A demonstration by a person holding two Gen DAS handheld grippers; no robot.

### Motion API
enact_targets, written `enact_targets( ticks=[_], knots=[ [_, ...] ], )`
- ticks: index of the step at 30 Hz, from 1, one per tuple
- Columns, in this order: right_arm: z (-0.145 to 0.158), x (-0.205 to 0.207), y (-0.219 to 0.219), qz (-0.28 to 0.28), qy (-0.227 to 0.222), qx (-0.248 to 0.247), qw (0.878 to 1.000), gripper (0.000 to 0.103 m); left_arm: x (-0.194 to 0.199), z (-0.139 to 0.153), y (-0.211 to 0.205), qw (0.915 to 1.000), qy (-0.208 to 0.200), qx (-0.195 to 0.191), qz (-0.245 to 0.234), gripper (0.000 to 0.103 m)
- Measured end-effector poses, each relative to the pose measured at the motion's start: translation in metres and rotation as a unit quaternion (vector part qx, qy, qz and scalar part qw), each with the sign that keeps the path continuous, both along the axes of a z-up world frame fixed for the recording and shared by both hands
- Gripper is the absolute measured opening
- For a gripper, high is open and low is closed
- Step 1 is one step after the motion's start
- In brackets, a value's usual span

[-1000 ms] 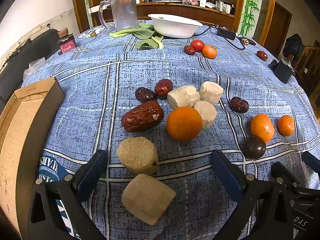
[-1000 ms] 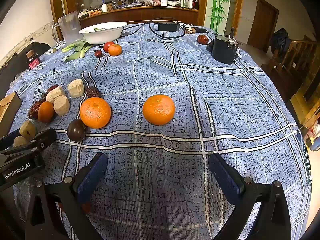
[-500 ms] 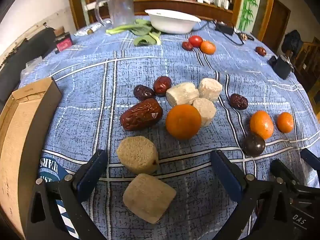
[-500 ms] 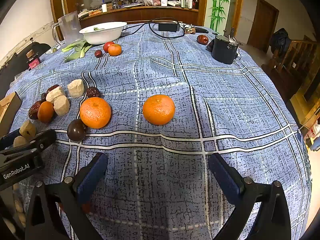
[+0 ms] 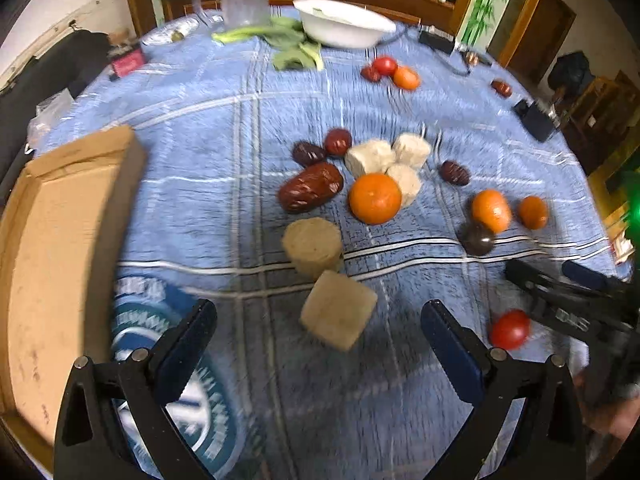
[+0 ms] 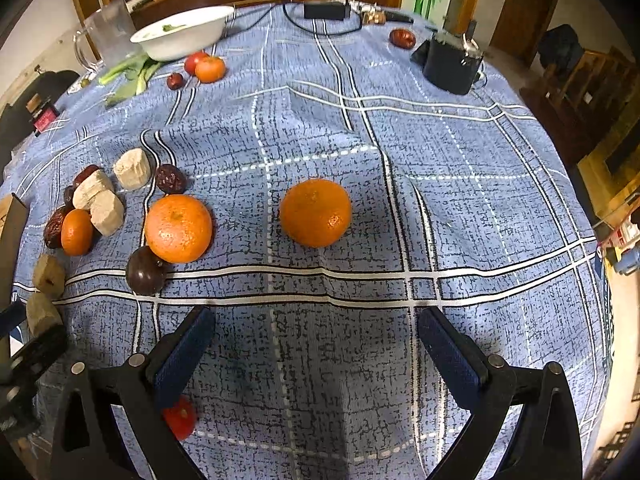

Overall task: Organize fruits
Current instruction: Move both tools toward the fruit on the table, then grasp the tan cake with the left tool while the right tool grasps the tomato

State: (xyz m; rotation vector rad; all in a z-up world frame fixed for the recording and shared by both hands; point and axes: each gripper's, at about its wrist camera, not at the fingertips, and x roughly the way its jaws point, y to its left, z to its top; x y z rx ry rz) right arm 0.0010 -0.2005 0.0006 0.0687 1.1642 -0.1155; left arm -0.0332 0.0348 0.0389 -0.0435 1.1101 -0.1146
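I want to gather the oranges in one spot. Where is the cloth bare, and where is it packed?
Bare cloth lies right of the lone orange, toward the black box, and between the cardboard tray and the big red date. It is crowded around the pale chunks, dates and oranges mid-table.

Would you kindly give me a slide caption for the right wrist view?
Open right gripper faces a lone orange on the blue tablecloth.

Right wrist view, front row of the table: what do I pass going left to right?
Brown cylinder piece → dark round fruit → left orange → right orange, which sits straight ahead between the open right tool's fingers.
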Motion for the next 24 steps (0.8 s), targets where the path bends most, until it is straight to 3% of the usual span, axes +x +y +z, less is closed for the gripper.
enact_targets(
  ticks=[3,7,12,13,15,19,24],
  knots=[
    [0.018,-0.013,0.004,-0.019,-0.034,-0.003,0.999,0.099,-0.016,0.028,0.012,0.9994,-0.028,-0.014,0.010,0.102],
    [0.064,-0.038,0.024,-0.005,-0.118,-0.021,0.993,0.099,-0.037,0.067,0.019,0.9961,-0.082,-0.032,0.010,0.102],
    [0.129,-0.082,0.052,-0.003,-0.271,-0.079,0.959,0.099,-0.058,0.107,0.015,0.9900,-0.140,-0.012,0.008,0.102],
    [0.133,-0.082,0.057,0.005,-0.278,-0.085,0.957,0.101,-0.061,0.113,0.014,0.9895,-0.144,-0.005,0.002,0.100],
    [0.134,-0.082,0.066,0.021,-0.256,-0.085,0.963,0.101,-0.068,0.121,0.011,0.9878,-0.155,0.014,-0.003,0.093],
    [0.122,-0.083,0.062,0.021,-0.218,-0.041,0.975,0.101,-0.079,0.134,0.013,0.9825,-0.182,0.040,0.008,0.093],
    [0.107,-0.090,0.065,0.023,-0.193,-0.035,0.980,0.101,-0.084,0.138,0.016,0.9803,-0.189,0.055,0.021,0.093]
  ],
)
